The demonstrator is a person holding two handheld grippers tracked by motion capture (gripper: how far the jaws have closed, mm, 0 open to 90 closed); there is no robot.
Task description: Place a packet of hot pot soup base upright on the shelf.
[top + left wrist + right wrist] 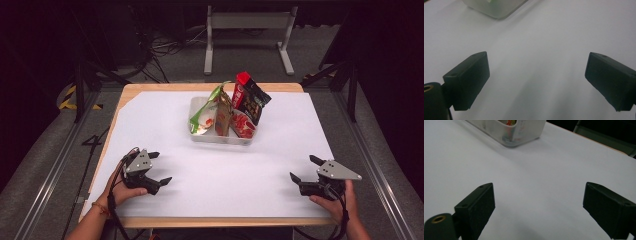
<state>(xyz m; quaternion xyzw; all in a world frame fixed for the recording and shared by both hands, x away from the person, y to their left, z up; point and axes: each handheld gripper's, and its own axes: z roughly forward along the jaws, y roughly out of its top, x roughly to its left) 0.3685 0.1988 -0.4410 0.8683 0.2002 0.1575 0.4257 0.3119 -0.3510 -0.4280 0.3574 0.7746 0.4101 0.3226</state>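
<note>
Snack bags (pixel 235 107) all stand in the tub (pixel 220 137) at 12 o'clock; both grippers, left (pixel 159 167) and right (pixel 303 169), have fingers wide, holding nothing.

Surface: I see a wooden table (pixel 127 95) with a pale rim showing at its edges.
Cover: a white sheet (pixel 165 130) lies flat over nearly all of the top.
On the sheet: a translucent white bin (pixel 220 137) sits near the far middle, upright.
Near edge: my two grippers rest low at the left and right corners, well apart from the bin.
</note>
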